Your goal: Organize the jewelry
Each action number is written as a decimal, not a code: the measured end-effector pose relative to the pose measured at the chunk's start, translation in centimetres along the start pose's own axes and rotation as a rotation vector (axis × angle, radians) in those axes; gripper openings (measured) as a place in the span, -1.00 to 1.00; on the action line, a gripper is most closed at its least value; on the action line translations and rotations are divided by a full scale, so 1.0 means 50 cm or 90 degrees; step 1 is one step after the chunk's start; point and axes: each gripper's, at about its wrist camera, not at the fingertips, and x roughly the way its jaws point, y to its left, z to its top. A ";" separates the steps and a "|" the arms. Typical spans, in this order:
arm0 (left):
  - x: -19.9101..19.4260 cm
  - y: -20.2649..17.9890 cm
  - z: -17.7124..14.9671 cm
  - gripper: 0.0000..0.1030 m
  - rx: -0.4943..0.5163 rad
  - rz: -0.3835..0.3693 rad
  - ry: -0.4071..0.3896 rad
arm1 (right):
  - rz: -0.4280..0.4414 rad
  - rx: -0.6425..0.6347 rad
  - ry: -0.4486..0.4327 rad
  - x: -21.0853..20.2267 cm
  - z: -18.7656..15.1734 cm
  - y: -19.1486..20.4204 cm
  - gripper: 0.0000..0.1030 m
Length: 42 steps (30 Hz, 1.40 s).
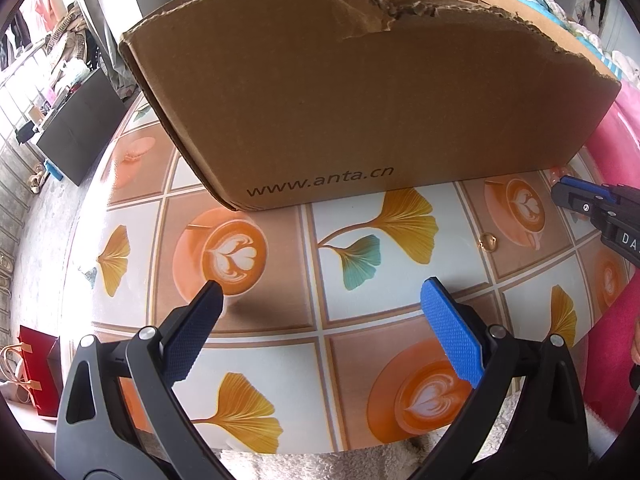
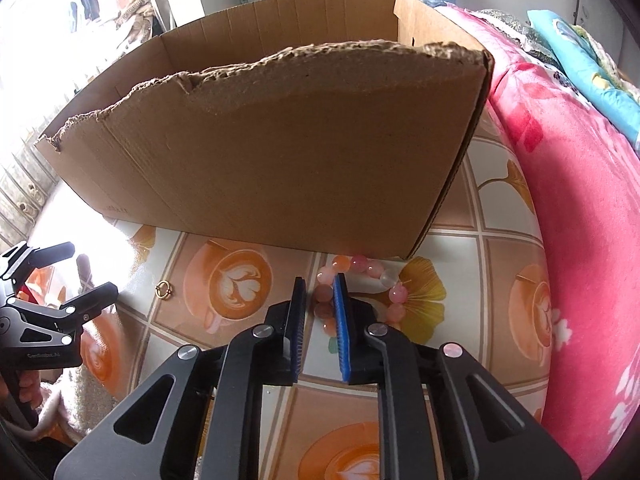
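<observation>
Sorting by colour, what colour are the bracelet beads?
Pink, peach and whitish beads, clearest in the right wrist view.

left gripper (image 1: 320, 288): jaws wide apart | right gripper (image 2: 320, 284): jaws narrowly apart

Cardboard box (image 1: 360, 92): tall torn-edged wall closes the far side of the tabletop (image 1: 280, 320); top open; bare patterned strip before it passable; small gold ring (image 1: 488, 241) lies loose there; bead bracelet (image 2: 360, 288) crowds the box's right corner; pink blanket (image 2: 580, 200) hems the right edge.
</observation>
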 end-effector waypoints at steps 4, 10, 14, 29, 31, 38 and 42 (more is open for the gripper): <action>0.001 -0.002 0.000 0.86 -0.001 0.000 0.000 | 0.012 0.001 0.001 -0.002 -0.003 0.013 -0.80; 0.001 -0.004 0.000 0.86 0.000 0.001 -0.001 | 0.038 0.008 0.004 -0.008 -0.009 0.033 -0.80; 0.001 -0.006 0.000 0.86 -0.001 0.001 -0.002 | 0.045 0.006 0.005 -0.007 -0.008 0.043 -0.80; 0.001 -0.005 0.000 0.86 0.000 0.002 -0.002 | 0.045 0.004 0.005 -0.003 -0.003 0.038 -0.80; 0.000 -0.006 -0.001 0.86 0.000 0.001 -0.002 | 0.046 0.005 0.005 -0.003 -0.003 0.037 -0.80; 0.000 -0.005 0.000 0.86 -0.001 0.002 -0.003 | 0.044 0.003 0.006 -0.002 -0.002 0.038 -0.80; 0.000 -0.006 0.000 0.86 0.000 0.002 -0.003 | 0.043 0.003 0.006 -0.002 -0.001 0.037 -0.80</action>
